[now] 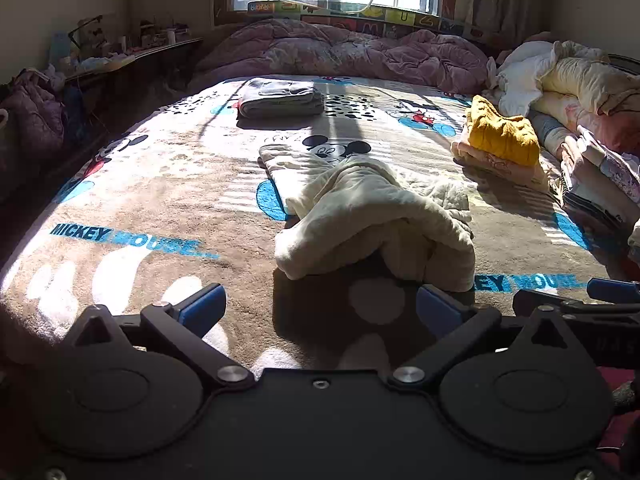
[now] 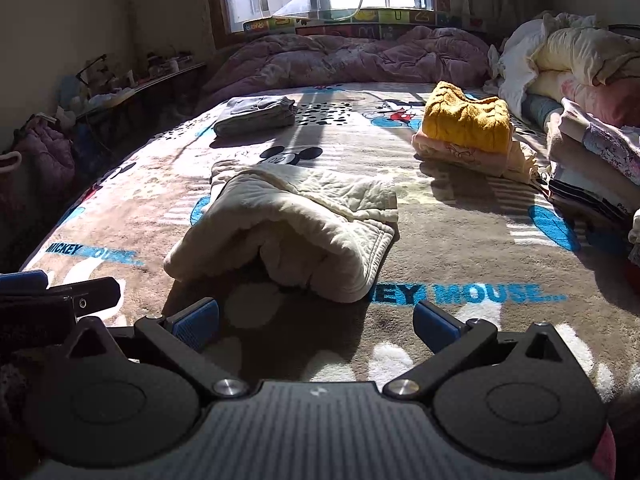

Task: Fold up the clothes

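The blanket is tan, printed with Mickey Mouse figures, blue discs and blue lettering. On it lie a cream garment, a grey folded one and a mustard knit over pale pink clothes. The quilt is mauve.

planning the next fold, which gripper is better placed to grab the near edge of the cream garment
Left, slightly. The cream garment has its near edge straight ahead of the open left gripper. For the open right gripper it lies ahead but offset toward its left finger. Neither touches it.
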`<control>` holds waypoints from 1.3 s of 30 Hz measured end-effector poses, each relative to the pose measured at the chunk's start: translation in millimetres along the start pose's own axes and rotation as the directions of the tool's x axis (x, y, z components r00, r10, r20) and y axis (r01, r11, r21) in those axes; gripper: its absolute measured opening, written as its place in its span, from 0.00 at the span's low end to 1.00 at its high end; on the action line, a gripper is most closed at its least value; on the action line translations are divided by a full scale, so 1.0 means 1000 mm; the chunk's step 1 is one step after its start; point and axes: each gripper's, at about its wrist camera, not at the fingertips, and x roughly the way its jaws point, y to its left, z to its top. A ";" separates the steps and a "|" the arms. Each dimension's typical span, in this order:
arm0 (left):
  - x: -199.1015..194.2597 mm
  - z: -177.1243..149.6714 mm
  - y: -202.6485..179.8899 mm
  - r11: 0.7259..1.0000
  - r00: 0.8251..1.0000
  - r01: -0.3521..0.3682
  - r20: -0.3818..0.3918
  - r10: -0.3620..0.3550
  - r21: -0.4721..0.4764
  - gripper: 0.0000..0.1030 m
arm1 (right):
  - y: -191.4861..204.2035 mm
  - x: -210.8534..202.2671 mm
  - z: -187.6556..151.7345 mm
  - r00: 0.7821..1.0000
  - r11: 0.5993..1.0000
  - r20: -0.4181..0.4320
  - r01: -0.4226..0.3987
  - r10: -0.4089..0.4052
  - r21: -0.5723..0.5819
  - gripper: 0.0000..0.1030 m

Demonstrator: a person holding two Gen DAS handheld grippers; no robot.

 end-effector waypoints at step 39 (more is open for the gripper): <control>0.007 0.000 0.001 1.000 1.000 0.001 -0.003 -0.001 0.000 1.00 | 0.005 0.008 0.003 1.000 1.000 0.000 -0.005 0.005 -0.016 0.99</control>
